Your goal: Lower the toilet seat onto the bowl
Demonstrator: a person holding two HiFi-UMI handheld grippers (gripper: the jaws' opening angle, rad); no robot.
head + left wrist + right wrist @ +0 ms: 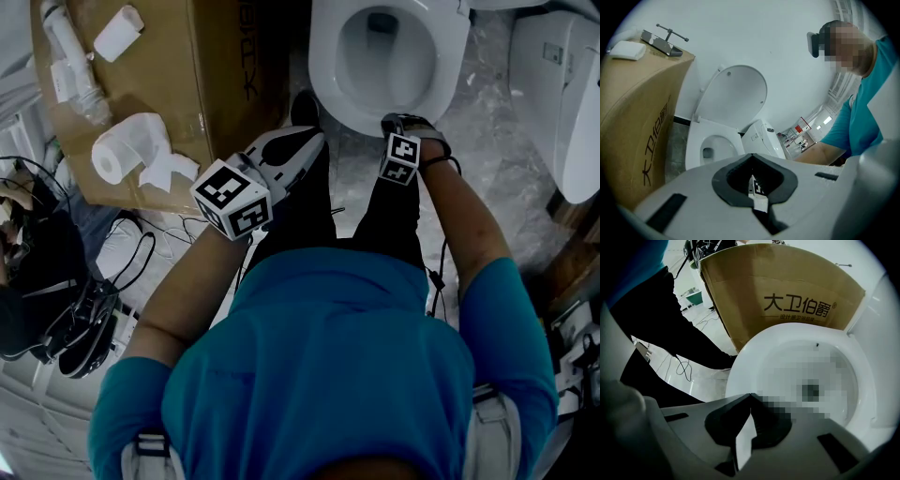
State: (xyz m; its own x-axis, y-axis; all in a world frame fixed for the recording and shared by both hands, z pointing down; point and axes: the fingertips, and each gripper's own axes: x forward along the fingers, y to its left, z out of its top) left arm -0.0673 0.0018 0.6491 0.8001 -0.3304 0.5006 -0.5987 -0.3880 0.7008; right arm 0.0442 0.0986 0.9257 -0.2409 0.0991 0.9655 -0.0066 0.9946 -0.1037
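Left tool (pixel 752 154) and right tool (pixel 750 394) are pressed together, empty. In head view, bowl (pixel 323 56) rear is cut off.

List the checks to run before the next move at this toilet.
1. Right tongs shut, nothing between them: ok.
2. Right tongs touching the front rim of the bowl: cannot tell.
3. Left tongs shut, away from the bowl: ok.
4. Toilet seat flat on the bowl: cannot tell; a solid lid stands upright against the wall.
5. Cardboard box apart from the bowl: ok.
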